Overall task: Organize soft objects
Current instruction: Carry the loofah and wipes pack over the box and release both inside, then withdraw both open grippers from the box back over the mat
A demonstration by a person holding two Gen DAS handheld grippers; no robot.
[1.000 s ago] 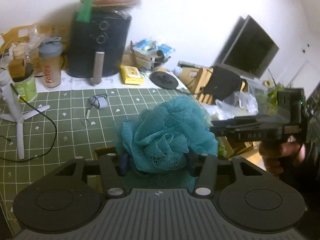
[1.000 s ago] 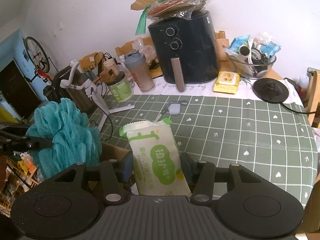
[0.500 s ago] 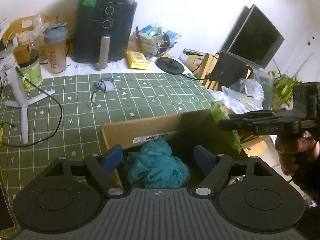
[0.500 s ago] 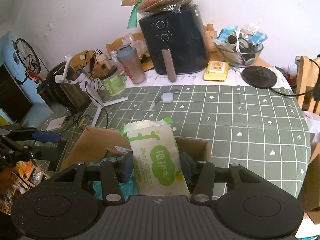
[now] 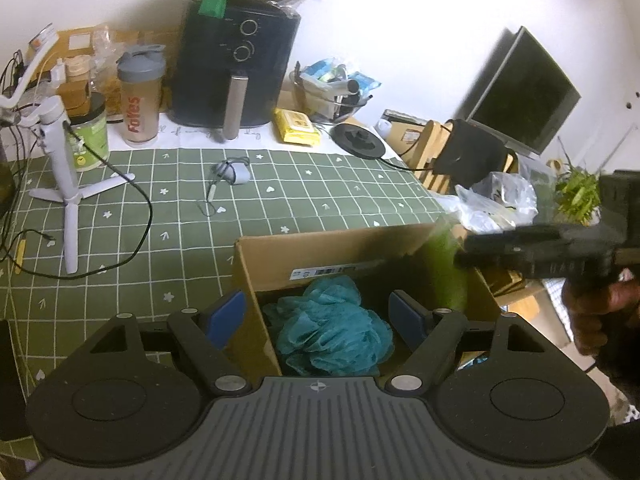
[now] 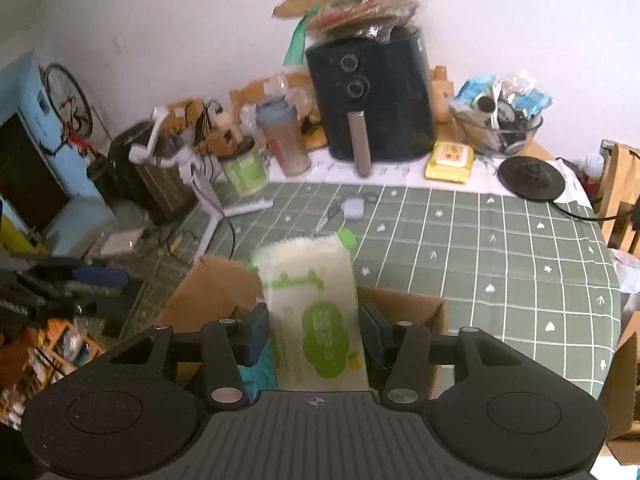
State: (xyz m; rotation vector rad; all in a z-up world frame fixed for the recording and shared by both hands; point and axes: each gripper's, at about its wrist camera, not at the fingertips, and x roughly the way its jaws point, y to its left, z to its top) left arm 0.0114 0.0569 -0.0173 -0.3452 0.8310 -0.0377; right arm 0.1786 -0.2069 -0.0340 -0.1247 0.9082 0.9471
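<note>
Two grippers over a cardboard box [image 5: 276,256] at lower centre of both views. Left gripper [image 5: 316,312]: jaws wide apart, nothing between pads; teal mesh pouf [image 5: 332,332] lies loose inside box, below and between the fingers, not touched. Right gripper [image 6: 314,332]: jaws just opened wider; white-green wipes pack [image 6: 314,312] stands upright between pads, slight gaps both sides, so released, bottom end hidden behind gripper body. In left view the pack shows as a green blur at box's right wall. Box sits on green checked tablecloth [image 6: 500,264].
</note>
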